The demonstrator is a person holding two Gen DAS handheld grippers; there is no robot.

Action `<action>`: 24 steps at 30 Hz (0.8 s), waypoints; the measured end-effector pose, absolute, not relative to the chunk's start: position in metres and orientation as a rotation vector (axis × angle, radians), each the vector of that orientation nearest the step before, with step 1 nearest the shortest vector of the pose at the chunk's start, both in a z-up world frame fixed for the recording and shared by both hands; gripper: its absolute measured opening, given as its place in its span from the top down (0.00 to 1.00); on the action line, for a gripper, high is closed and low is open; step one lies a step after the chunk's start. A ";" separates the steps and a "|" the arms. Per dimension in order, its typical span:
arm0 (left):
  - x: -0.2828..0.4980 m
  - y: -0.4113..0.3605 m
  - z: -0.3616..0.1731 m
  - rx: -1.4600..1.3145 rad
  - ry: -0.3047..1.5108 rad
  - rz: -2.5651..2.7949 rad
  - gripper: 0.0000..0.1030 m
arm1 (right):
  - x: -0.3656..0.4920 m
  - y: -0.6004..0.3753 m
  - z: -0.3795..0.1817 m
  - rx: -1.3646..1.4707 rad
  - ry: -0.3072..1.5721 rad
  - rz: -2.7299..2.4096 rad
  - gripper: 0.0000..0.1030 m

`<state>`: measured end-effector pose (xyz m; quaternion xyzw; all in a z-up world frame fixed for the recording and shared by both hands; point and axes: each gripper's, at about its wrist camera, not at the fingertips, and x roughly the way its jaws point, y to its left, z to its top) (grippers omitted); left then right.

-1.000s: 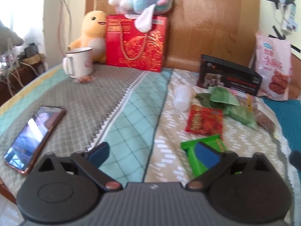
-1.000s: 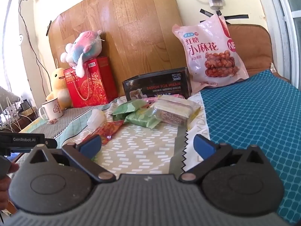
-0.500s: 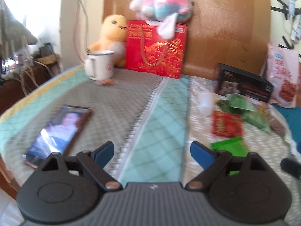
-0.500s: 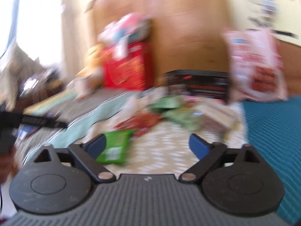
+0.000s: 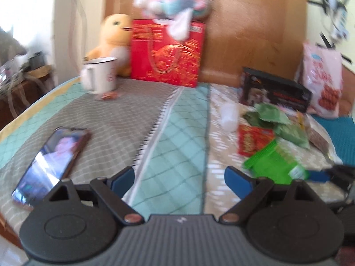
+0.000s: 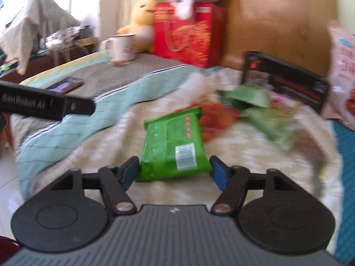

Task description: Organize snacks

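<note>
Bed with a patchwork quilt (image 5: 124,119) in grey, teal and beige bands, wood headboard (image 5: 255,22) across the top of both frames; both views motion-blurred. Right gripper (image 6: 174,171): jaws apart, blue pads flanking the near end of a bright green snack packet (image 6: 173,144) at frame centre; contact with the pads unclear, looks like a close straddle, not a clamp. Same packet sits at lower right of the left wrist view (image 5: 275,161), with the right gripper's blue tip at its right edge. Left gripper (image 5: 179,178): jaws wide apart, nothing between them, over the teal band. Behind the green packet: red snack packet (image 5: 253,139), pale green packets (image 5: 279,122), black box (image 5: 275,90), pink snack bag (image 5: 321,79) leaning at far right. Phone (image 5: 53,161) lies screen-up at lower left of the left view. White mug (image 5: 102,75), yellow plush duck (image 5: 115,42) and red gift bag (image 5: 166,53) at upper centre-left, pink-blue plush toy (image 5: 175,0) on top of the bag.
</note>
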<state>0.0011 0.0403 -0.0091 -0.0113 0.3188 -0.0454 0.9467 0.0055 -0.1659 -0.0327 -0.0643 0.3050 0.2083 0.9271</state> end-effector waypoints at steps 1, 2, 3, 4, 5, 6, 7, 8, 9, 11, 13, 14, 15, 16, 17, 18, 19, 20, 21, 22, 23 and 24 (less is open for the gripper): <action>0.006 0.032 -0.009 0.000 0.655 -0.111 0.11 | 0.004 -0.173 -0.031 -0.135 0.612 0.389 0.31; 0.011 0.022 -0.008 0.022 0.658 -0.133 0.11 | 0.003 -0.183 -0.030 -0.133 0.602 0.351 0.31; 0.016 0.011 -0.007 0.044 0.657 -0.155 0.11 | 0.002 -0.196 -0.030 -0.124 0.599 0.312 0.31; 0.022 -0.001 -0.006 0.064 0.655 -0.174 0.10 | 0.002 -0.209 -0.031 -0.109 0.600 0.273 0.30; 0.027 -0.014 -0.005 0.082 0.652 -0.190 0.08 | 0.000 -0.222 -0.032 -0.086 0.600 0.237 0.29; 0.033 -0.026 -0.003 0.099 0.646 -0.204 0.06 | -0.002 -0.235 -0.033 -0.060 0.599 0.209 0.28; 0.038 -0.039 -0.002 0.113 0.639 -0.219 0.04 | -0.002 -0.247 -0.034 -0.035 0.598 0.190 0.23; 0.043 -0.051 -0.001 0.128 0.634 -0.231 0.03 | -0.005 -0.259 -0.035 -0.003 0.592 0.172 0.20; 0.047 -0.063 -0.001 0.143 0.633 -0.239 0.03 | -0.008 -0.269 -0.036 0.037 0.589 0.161 0.20; 0.057 -0.081 -0.002 0.165 0.639 -0.251 0.03 | -0.010 -0.286 -0.036 0.134 0.578 0.163 0.18; 0.062 -0.096 -0.003 0.177 0.637 -0.248 0.04 | -0.013 -0.296 -0.035 0.200 0.559 0.165 0.16; 0.063 -0.101 -0.003 0.182 0.636 -0.237 0.05 | -0.014 -0.300 -0.036 0.226 0.551 0.169 0.16; 0.065 -0.104 -0.003 0.185 0.636 -0.225 0.05 | -0.010 -0.300 -0.035 0.244 0.547 0.177 0.16; 0.066 -0.106 -0.003 0.186 0.636 -0.211 0.05 | -0.011 -0.301 -0.034 0.258 0.539 0.185 0.16; 0.068 -0.107 -0.003 0.186 0.636 -0.198 0.06 | -0.013 -0.302 -0.034 0.271 0.530 0.194 0.15; 0.068 -0.108 -0.003 0.184 0.636 -0.184 0.06 | -0.011 -0.302 -0.033 0.281 0.522 0.203 0.15; 0.070 -0.109 -0.003 0.184 0.636 -0.168 0.06 | -0.012 -0.304 -0.033 0.289 0.513 0.209 0.15; 0.072 -0.110 -0.004 0.188 0.639 -0.151 0.06 | -0.012 -0.305 -0.032 0.295 0.506 0.214 0.15; 0.073 -0.110 -0.004 0.191 0.641 -0.134 0.06 | -0.013 -0.305 -0.032 0.297 0.498 0.218 0.15; 0.075 -0.111 -0.005 0.195 0.642 -0.120 0.06 | -0.014 -0.305 -0.032 0.299 0.490 0.222 0.14; 0.076 -0.111 -0.005 0.197 0.643 -0.108 0.06 | -0.015 -0.306 -0.032 0.298 0.481 0.227 0.14; 0.076 -0.111 -0.006 0.200 0.642 -0.098 0.05 | -0.015 -0.307 -0.032 0.296 0.474 0.232 0.14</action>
